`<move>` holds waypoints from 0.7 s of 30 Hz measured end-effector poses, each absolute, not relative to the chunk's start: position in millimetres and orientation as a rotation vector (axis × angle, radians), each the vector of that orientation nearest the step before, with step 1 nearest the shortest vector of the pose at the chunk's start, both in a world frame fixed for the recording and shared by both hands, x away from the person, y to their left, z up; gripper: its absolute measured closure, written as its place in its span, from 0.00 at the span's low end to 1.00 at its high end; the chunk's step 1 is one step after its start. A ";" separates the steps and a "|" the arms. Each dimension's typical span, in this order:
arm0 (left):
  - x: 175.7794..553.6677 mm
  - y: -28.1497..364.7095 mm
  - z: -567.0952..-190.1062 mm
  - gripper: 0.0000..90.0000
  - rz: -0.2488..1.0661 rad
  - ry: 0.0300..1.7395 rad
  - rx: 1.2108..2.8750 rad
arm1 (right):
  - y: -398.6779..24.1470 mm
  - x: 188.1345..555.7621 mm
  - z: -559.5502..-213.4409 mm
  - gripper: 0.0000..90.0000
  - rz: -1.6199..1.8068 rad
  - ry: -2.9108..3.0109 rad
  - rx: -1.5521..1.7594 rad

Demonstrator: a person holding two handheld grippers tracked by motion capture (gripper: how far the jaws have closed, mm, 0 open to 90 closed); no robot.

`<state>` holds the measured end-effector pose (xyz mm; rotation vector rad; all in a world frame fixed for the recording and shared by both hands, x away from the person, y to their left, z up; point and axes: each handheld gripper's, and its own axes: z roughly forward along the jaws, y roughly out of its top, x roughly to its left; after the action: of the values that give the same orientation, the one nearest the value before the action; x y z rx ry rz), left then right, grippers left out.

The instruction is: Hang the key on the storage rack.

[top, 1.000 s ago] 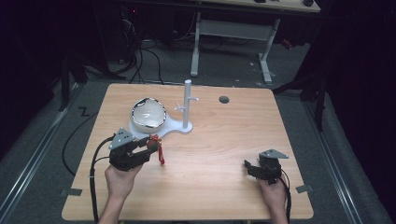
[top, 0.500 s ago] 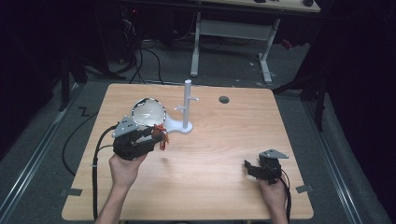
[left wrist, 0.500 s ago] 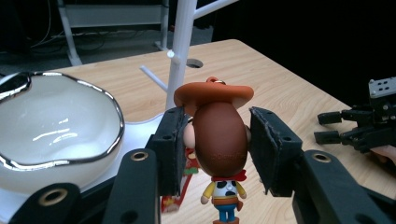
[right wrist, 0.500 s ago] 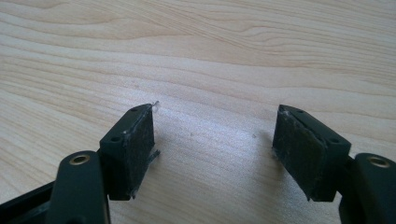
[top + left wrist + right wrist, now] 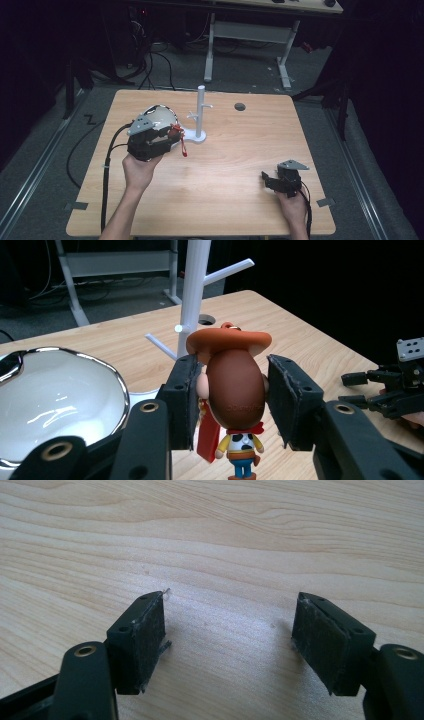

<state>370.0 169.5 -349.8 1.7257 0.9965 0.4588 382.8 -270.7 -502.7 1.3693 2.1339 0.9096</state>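
The left gripper (image 5: pixel 235 405) is closed on the head of a cowboy figurine keychain (image 5: pixel 235 390), both pads pressing the sides of the head, with the body and a red strap hanging free below the jaws. In the high view the left gripper (image 5: pixel 172 137) holds the figurine (image 5: pixel 177 135) above the table (image 5: pixel 240 200), just beside the base of the white peg stand (image 5: pixel 200 112) and in front of the white bowl (image 5: pixel 160 117). The step in hand is judged to be hanging the keychain on a peg. To do it well, keep the grip firm on the head so the small ring (image 5: pixel 227 326) at the top of the hat remains exposed, bring that ring level with the tip of a peg, and slide it along the peg before releasing. The stand's upright post (image 5: pixel 192 285) rises directly behind the hat, and the lower peg (image 5: pixel 161 346) points toward the bowl (image 5: pixel 55 395), so approach from the open side to avoid knocking the stand or the bowl rim. The right gripper (image 5: pixel 227 640) hangs over bare wood with its jaws wide apart and nothing between them; in the high view it (image 5: pixel 270 180) sits well apart at the near right of the table, clear of the working path.
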 end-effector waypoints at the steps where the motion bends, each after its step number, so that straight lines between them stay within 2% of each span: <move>1: 371.1 169.0 -349.6 0.64 0.458 0.996 1.726 | -270.6 382.8 -502.7 0.33 0.909 2.134 1.369; 21: 402.0 170.1 -356.6 0.64 0.458 1.068 1.693 | -270.5 382.8 -502.7 0.33 0.909 2.134 1.369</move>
<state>402.0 170.1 -356.6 1.6925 1.0676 0.4578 382.8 -270.5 -502.7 1.3694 2.1338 0.9093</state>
